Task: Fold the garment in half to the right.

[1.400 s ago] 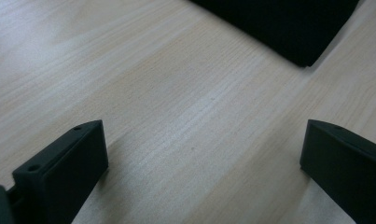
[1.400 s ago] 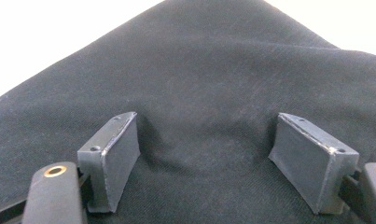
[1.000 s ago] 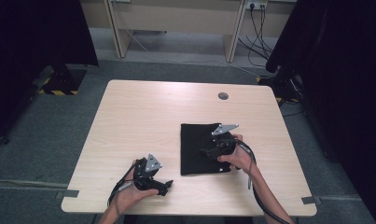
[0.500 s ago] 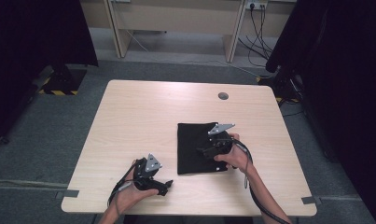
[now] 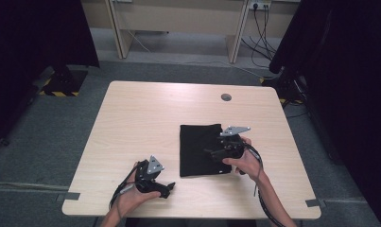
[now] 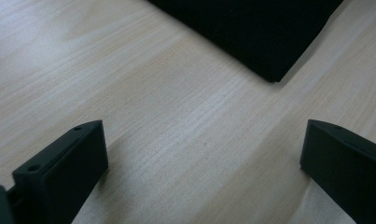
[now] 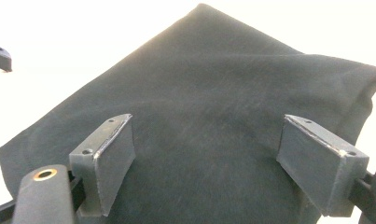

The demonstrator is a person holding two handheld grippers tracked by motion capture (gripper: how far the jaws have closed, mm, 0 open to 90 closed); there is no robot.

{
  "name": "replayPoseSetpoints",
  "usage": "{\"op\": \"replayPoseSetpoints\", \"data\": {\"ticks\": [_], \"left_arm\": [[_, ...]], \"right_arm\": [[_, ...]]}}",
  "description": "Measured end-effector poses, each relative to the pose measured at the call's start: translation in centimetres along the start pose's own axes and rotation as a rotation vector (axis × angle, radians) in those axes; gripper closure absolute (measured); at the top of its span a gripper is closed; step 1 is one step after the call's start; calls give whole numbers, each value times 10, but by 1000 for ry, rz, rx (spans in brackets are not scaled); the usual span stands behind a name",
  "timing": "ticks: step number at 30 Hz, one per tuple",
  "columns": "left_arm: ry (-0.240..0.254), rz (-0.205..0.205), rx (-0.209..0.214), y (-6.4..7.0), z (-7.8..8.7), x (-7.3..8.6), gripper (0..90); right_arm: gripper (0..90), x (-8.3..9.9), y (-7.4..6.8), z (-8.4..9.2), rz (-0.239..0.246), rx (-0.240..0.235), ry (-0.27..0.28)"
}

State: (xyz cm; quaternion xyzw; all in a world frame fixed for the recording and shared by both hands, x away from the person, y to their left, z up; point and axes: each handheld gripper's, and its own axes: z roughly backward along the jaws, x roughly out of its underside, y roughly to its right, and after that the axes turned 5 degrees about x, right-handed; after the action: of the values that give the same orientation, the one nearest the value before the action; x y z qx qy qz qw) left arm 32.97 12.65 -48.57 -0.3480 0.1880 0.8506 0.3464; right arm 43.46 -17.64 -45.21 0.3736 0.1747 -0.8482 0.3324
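- Since the earlier high view, the folded black rectangular cloth (image 5: 201, 149) has shifted slightly toward the left edge of the pale wooden surface (image 5: 145, 118), and the right claw (image 5: 209, 152) has moved with it; its jaws have just been opening, with cloth beneath them but nothing pinched.
- Right claw: released, jaws wide, poised over the cloth's right half; in the right gripper view the fabric (image 7: 213, 107) spreads away beyond both jaws.
- Left claw (image 5: 169, 188): released, jaws apart over bare wood near the front edge; the cloth's near corner (image 6: 269, 70) lies ahead of it, apart from the jaws.
- Cloth: right of centre, toward the front edge, long axis running front to back.
- Judgement: the right hand is nearer; the cloth lies directly under and leftward of its claw.
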Motion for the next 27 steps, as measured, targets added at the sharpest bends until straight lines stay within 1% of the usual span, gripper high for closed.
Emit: {"op": "replayPoseSetpoints", "data": {"ticks": [3, 7, 8, 10, 12, 15, 18, 27], "left_arm": [[1, 3, -1, 0, 0, 0, 0], [1, 5, -4, 0, 0, 0, 0], [2, 5, -4, 0, 0, 0, 0], [1, 5, -5, 0, 0, 0, 0], [1, 5, -5, 0, 0, 0, 0], [1, 5, -5, 0, 0, 0, 0], [1, 6, -5, 0, 0, 0, 0], [1, 6, -6, 0, 0, 0, 0]], "right_arm": [[194, 3, -1, 7, -9, -1, 13], [195, 7, -3, 12, -12, 1, 12], [195, 8, -4, 12, -16, 0, 15], [196, 9, -5, 13, -8, 1, 10], [198, 9, -6, 16, -14, -1, 16], [198, 9, -7, 18, -8, 0, 19], [198, 11, -7, 21, -13, 1, 25], [200, 21, -6, 25, -18, 5, 17]]}}
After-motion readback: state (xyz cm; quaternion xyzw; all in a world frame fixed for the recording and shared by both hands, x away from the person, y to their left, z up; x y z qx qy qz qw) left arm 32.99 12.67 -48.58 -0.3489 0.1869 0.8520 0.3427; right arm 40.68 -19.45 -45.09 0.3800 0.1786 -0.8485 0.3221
